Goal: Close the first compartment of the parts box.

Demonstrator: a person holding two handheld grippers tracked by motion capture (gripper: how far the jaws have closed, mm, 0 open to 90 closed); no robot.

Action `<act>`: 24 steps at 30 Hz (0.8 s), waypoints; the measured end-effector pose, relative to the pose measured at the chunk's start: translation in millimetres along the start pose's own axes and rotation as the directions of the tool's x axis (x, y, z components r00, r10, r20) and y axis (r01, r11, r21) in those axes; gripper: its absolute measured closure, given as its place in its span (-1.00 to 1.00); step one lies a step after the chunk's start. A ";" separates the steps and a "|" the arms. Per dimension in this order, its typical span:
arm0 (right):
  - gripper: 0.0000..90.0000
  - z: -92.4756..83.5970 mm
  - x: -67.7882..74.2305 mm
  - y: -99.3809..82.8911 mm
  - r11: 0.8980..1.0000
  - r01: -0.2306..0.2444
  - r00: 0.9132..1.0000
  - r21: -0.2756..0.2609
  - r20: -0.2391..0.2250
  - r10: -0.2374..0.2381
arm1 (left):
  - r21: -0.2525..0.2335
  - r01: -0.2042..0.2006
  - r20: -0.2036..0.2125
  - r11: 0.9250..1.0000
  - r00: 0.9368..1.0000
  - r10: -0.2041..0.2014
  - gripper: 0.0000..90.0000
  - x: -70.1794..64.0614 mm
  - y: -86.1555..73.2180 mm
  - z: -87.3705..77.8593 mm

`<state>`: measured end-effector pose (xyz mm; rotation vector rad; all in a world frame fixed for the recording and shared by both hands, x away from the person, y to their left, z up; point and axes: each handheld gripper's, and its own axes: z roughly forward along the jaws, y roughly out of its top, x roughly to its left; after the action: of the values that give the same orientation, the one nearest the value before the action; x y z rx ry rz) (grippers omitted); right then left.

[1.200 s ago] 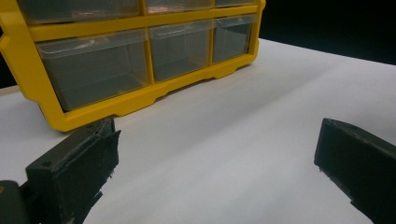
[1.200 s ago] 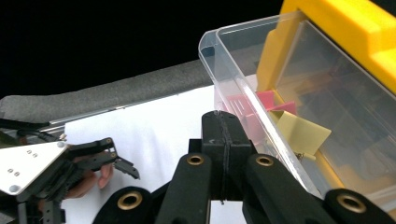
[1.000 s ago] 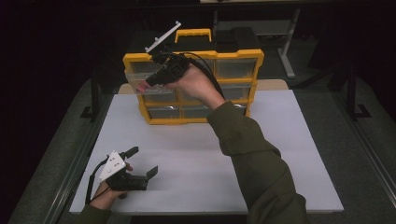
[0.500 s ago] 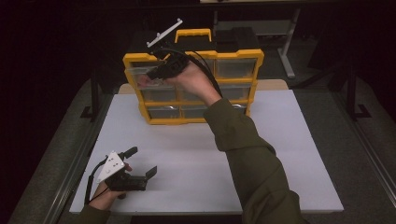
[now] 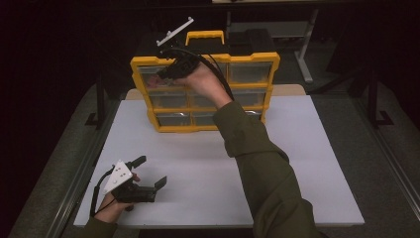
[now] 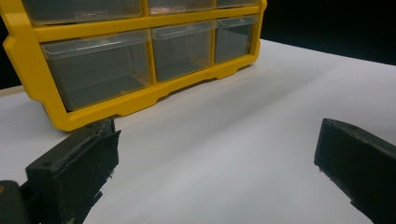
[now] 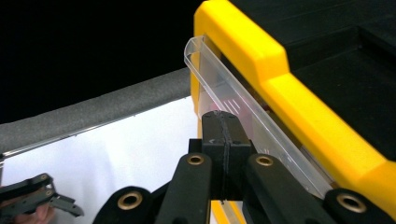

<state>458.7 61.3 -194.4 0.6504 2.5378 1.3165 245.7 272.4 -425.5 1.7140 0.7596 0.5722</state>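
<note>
Right gripper [image 5: 166, 74] shifted slightly at the top-left drawer [image 7: 243, 112], fingers pinching its clear lip, yellow organizer [image 5: 247, 59] unmoved at tabletop [image 5: 307, 163] far edge, left gripper [image 5: 148, 173] unmoved near left corner, fingers spread.

I count one yellow drawer cabinet [image 5: 205, 89] on one white table [image 5: 307, 163], and my two grippers: left [image 5: 148, 171], right [image 5: 166, 74].

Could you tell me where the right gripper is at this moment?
In the high view, the right gripper is at the top-left drawer of the yellow drawer cabinet, jaws shut at the drawer's clear front lip.
</note>
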 end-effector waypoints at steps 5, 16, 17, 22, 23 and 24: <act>0.99 3.2 -5.6 -0.4 1.000 -0.004 1.000 -0.011 0.022 0.004 | 0.000 0.010 0.000 1.000 1.000 -0.010 -1.00 -0.4 -0.2 -0.3; 0.84 -13.5 -5.6 -18.0 1.000 -0.011 1.000 -0.028 -0.001 0.011 | -0.016 0.007 -0.004 1.000 1.000 -0.007 -1.00 2.6 -0.1 0.2; 0.78 -15.8 -5.6 -21.2 0.999 -0.014 1.000 -0.036 -0.002 0.014 | -0.015 0.006 -0.004 1.000 1.000 -0.006 -1.00 3.1 0.1 0.3; 0.50 -25.7 -5.7 -39.8 0.999 0.005 1.000 -0.050 0.008 -0.005 | -0.016 -0.008 -0.002 1.000 1.000 0.008 -1.00 5.1 -0.1 0.7; 0.43 -27.8 -4.5 -43.7 0.998 -0.005 1.000 -0.055 0.012 0.005 | -0.019 -0.009 -0.002 1.000 1.000 0.009 -1.00 5.2 -0.2 0.9; 0.38 -29.5 -5.4 -48.3 0.998 0.012 1.000 -0.063 0.011 -0.011 | -0.018 -0.009 0.001 1.000 1.000 0.009 -1.00 5.2 -0.3 1.0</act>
<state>438.4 13.1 -216.8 0.6283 2.4767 1.3790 249.8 275.7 -426.1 1.7024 0.7440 0.5828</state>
